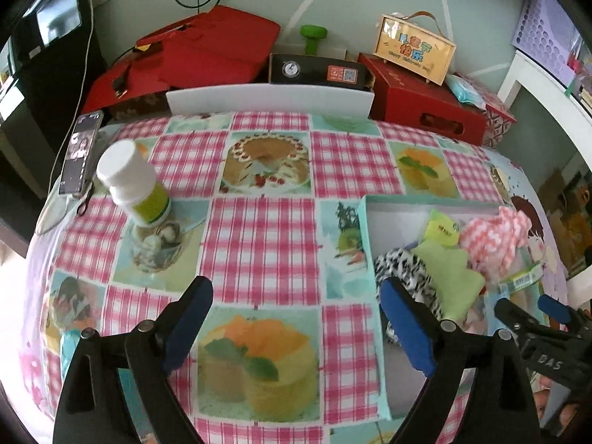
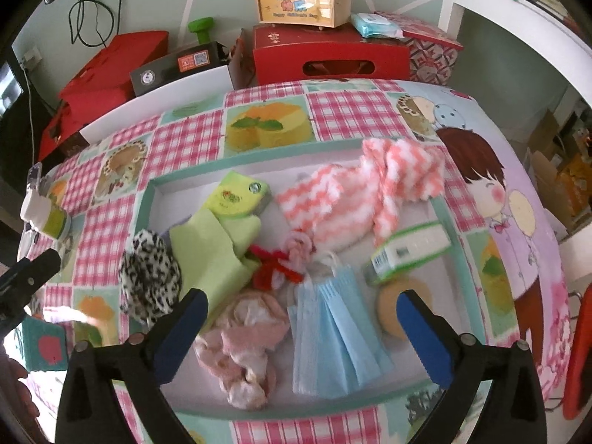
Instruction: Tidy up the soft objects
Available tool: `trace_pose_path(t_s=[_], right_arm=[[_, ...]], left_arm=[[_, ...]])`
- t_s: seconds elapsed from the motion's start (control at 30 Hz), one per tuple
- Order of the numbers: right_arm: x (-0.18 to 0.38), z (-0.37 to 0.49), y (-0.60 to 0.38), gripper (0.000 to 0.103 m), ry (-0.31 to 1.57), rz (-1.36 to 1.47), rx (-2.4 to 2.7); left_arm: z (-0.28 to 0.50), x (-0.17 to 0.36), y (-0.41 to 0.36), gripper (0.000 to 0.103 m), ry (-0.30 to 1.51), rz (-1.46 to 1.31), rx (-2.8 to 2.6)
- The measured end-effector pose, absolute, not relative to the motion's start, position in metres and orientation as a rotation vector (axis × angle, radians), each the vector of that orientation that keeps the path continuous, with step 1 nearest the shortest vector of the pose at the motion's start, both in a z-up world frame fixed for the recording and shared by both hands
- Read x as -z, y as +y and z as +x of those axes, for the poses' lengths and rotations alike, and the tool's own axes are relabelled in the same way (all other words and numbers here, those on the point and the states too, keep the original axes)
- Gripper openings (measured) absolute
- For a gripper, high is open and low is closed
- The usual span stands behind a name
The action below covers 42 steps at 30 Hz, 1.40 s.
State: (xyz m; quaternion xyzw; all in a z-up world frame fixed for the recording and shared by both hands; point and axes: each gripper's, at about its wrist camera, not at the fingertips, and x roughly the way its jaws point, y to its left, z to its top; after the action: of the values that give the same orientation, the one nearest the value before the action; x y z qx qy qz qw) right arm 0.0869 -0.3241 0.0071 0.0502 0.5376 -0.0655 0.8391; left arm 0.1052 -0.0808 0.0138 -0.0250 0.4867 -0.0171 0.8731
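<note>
While sorting is nearing its end: soft items are lying in the tray.
Right gripper: hovering, fingers spread, empty.
Left gripper: spread, empty.
Next: choosing what is remaining.

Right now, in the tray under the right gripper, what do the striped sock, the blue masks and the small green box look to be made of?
The striped sock looks like fuzzy fleece-type knit: its edges are fluffy. The blue masks look like thin pleated nonwoven fabric, matte, with folds showing. The small green box looks like printed cardboard, with crisp edges and flat faces. All three lie in the tray.
</note>
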Motion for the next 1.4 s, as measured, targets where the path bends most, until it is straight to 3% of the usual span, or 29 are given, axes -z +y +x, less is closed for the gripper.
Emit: trace_pose_path(t_s=[0.87, 1.4], right_arm=[[-0.006, -0.002, -0.279, 0.103, 1.172, -0.004, 0.045], [-0.021, -0.019, -0.273, 0.103, 1.163, -0.035, 0.044]], left_arm=[[0.002, -0.009, -0.077, 0.092, 1.039, 0.104, -0.110], [-0.019, -0.012, -0.071, 0.092, 1.048, 0.120, -0.146]])
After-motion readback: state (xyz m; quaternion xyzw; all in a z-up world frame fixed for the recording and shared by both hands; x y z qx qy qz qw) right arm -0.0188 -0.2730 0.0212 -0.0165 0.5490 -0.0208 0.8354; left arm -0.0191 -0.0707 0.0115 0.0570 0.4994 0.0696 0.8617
